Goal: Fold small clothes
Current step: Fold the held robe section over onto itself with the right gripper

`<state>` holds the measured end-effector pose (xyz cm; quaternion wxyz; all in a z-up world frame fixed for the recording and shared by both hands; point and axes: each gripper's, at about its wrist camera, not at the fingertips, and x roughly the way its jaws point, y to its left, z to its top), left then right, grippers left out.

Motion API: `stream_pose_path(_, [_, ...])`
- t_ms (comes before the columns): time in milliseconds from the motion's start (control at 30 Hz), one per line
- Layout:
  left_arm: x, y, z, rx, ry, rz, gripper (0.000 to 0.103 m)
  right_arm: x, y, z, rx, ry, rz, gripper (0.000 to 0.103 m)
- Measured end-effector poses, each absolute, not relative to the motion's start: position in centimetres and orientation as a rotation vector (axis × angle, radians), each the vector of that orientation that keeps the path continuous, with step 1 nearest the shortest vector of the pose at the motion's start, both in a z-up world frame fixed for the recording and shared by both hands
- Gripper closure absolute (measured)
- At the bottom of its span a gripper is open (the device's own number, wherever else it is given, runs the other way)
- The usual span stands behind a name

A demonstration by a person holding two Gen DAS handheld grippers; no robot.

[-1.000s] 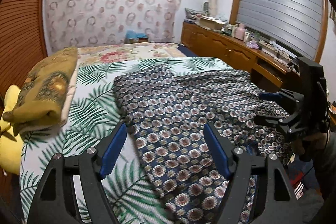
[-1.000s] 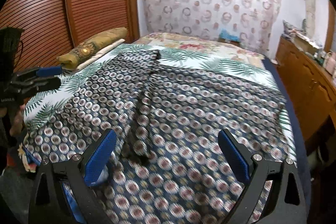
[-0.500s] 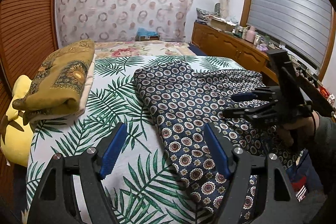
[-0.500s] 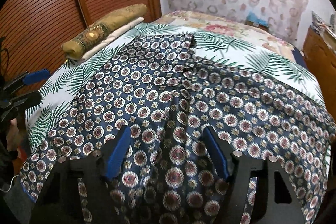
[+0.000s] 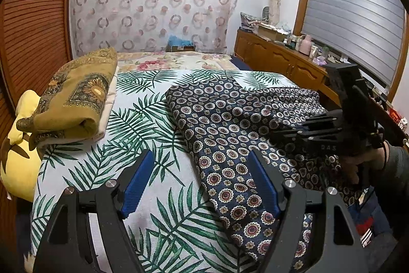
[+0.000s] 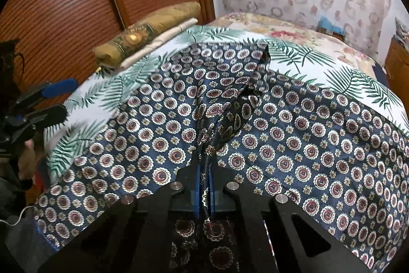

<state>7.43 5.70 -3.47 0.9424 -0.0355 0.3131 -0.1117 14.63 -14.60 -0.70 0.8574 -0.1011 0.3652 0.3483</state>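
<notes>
A navy garment with round medallion print lies spread on the palm-leaf bedsheet; it fills the right wrist view. My left gripper is open and empty, over the sheet at the garment's left edge. My right gripper is shut on a pinched ridge of the garment near its middle fold; it also shows in the left wrist view at the right. The left gripper shows in the right wrist view, open, at the far left.
A folded mustard patterned cloth on a cream one and a yellow pillow lie at the bed's left side. A wooden louvred wardrobe stands left, a cluttered wooden sideboard right, a curtain behind.
My right gripper moved down onto the garment and shut on a fold of it. My left gripper drew back leftward off the garment and stays open.
</notes>
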Motion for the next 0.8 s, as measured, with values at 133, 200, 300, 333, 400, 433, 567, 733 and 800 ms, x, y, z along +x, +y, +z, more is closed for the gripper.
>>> stream_pose_path(133, [7.4, 5.3, -3.4, -0.07, 0.636, -0.239, 0.027, 13.2, -16.7, 0.2, -0.195, 0.732, 0.706, 0.099])
stream_pose_path(200, [7.5, 5.1, -3.3, -0.07, 0.638, -0.249, 0.027, 12.7, -18.1, 0.3, -0.194, 0.725, 0.684, 0.099])
stream_pose_path(300, [7.6, 4.5, -3.4, -0.067, 0.643, -0.267, 0.027, 12.1, -20.6, 0.2, -0.177, 0.725, 0.643, 0.099])
stream_pose_path(333, [7.7, 4.2, -3.4, -0.066, 0.646, -0.274, 0.027, 11.7, -21.6, 0.2, -0.17, 0.724, 0.628, 0.099])
stream_pose_path(400, [7.8, 3.7, -3.5, -0.06, 0.651, -0.284, 0.027, 10.8, -23.4, 0.3, -0.156, 0.722, 0.601, 0.099])
stream_pose_path(433, [7.9, 3.3, -3.6, -0.054, 0.654, -0.291, 0.027, 10.5, -24.2, 0.4, -0.152, 0.72, 0.584, 0.099])
stream_pose_path(567, [8.2, 2.1, -3.6, -0.038, 0.662, -0.312, 0.027, 9.1, -27.5, 0.9, -0.143, 0.709, 0.51, 0.099])
stream_pose_path(733, [8.9, 0.5, -3.6, -0.019, 0.673, -0.338, 0.027, 8.0, -31.2, 1.2, -0.137, 0.715, 0.42, 0.099])
stream_pose_path(800, [9.2, -0.1, -3.6, -0.016, 0.679, -0.349, 0.027, 7.6, -31.9, 1.2, -0.142, 0.72, 0.397, 0.099])
